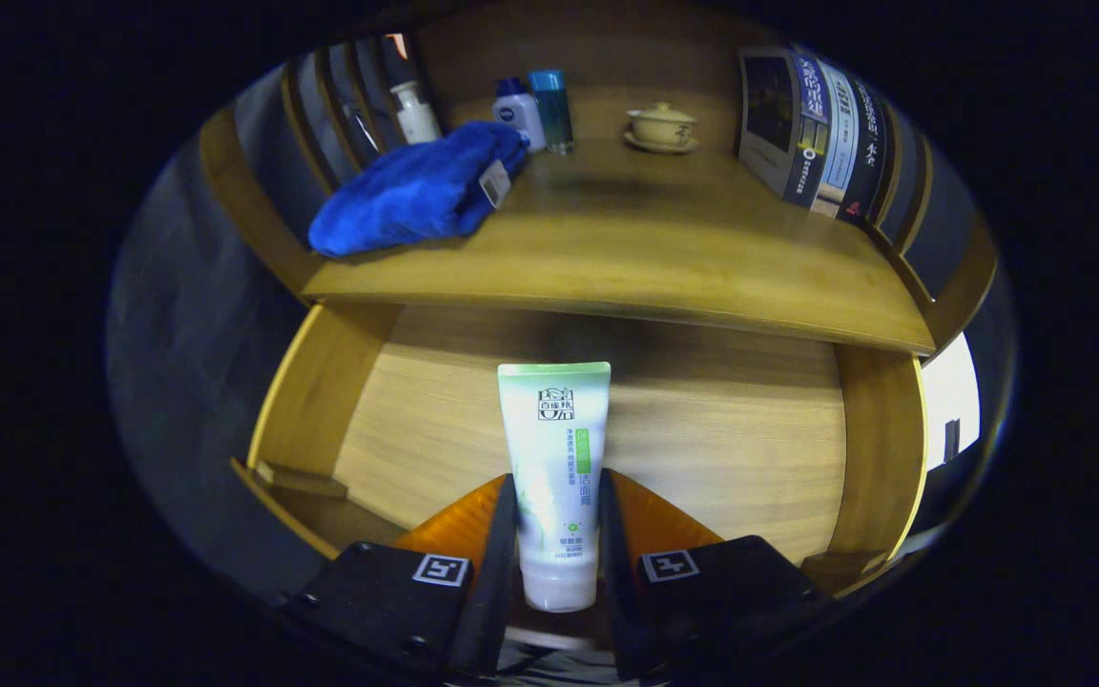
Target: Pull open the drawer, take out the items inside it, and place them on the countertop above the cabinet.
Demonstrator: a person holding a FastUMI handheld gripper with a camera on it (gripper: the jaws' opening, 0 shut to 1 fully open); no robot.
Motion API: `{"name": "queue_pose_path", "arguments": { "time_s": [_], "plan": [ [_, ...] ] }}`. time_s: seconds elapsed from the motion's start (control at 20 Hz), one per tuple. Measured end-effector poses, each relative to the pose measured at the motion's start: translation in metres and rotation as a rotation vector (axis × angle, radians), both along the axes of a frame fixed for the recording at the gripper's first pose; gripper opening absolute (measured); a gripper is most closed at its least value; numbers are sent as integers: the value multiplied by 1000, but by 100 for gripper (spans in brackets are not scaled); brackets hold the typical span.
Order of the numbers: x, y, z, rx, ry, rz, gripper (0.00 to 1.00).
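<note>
The gripper [557, 534] holds a tube [555, 477] of face wash between its two fingers, both pressing on the tube's sides, cap end toward the camera. The tube hangs over the open drawer [731, 448], whose wooden floor lies bare behind it. Above the drawer runs the countertop [664, 248]. On the countertop sit a folded blue towel [416, 191], two small bottles [535, 110], what looks like a lidded teacup [661, 126], and a row of books [812, 129]
</note>
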State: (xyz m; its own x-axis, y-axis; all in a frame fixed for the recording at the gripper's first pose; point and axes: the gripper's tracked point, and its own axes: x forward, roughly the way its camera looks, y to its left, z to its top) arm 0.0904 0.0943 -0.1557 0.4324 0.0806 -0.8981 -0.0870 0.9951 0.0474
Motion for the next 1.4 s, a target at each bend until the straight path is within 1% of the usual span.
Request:
{"name": "queue_pose_path", "arguments": {
  "time_s": [0.05,0.1,0.3,0.35,0.45,0.55,0.75,0.9,1.1,1.2,1.3,1.4],
  "plan": [
    [-23,6,49,6,-28,12,52],
    [-22,7,66,8,-52,19,52],
    [-19,24,105,70,-121,34,52],
    [-13,25,115,73,-146,34,52],
    [-1,24,130,66,-206,3,52],
    [11,29,137,68,-248,4,52],
    [50,44,154,124,-318,-19,51],
    [92,34,153,88,-346,-46,51],
    [142,17,133,80,-316,-93,51],
    [159,7,122,59,-291,-106,51],
    [173,-3,114,27,-297,-130,51],
    [182,-5,109,30,-308,-143,51]
  ]
}}
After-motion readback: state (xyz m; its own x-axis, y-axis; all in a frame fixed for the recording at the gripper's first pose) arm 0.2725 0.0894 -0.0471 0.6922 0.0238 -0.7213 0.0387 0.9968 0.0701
